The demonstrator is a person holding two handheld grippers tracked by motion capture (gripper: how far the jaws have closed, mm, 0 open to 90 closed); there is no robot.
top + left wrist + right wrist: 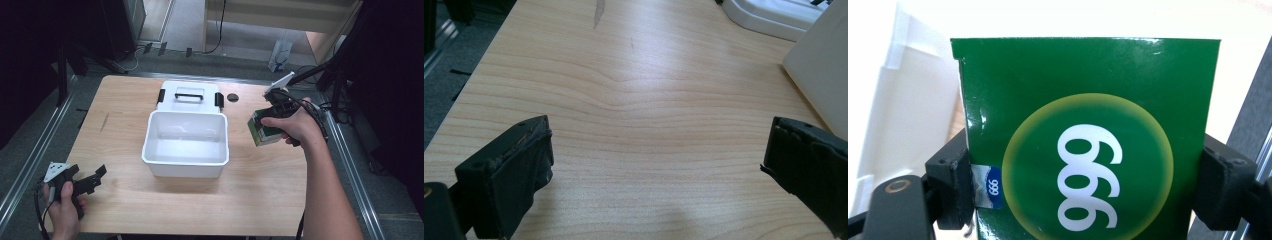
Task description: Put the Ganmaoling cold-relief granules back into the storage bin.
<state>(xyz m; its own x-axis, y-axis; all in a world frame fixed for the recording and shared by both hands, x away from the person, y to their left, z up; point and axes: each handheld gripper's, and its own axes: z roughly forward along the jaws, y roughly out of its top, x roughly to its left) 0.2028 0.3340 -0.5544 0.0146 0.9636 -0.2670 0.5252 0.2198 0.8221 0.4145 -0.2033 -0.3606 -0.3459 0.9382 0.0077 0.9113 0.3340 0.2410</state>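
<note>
Right gripper (272, 117) clamped on green carton (262, 129), held above table (250, 200) right of white bin (186, 145).
Left gripper (87, 181) jaws spread, nothing gripped; low at near-left table corner; bin lid (189, 96) behind bin.

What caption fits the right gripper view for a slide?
Right gripper clamps a green box printed 999, white bin behind.
</note>
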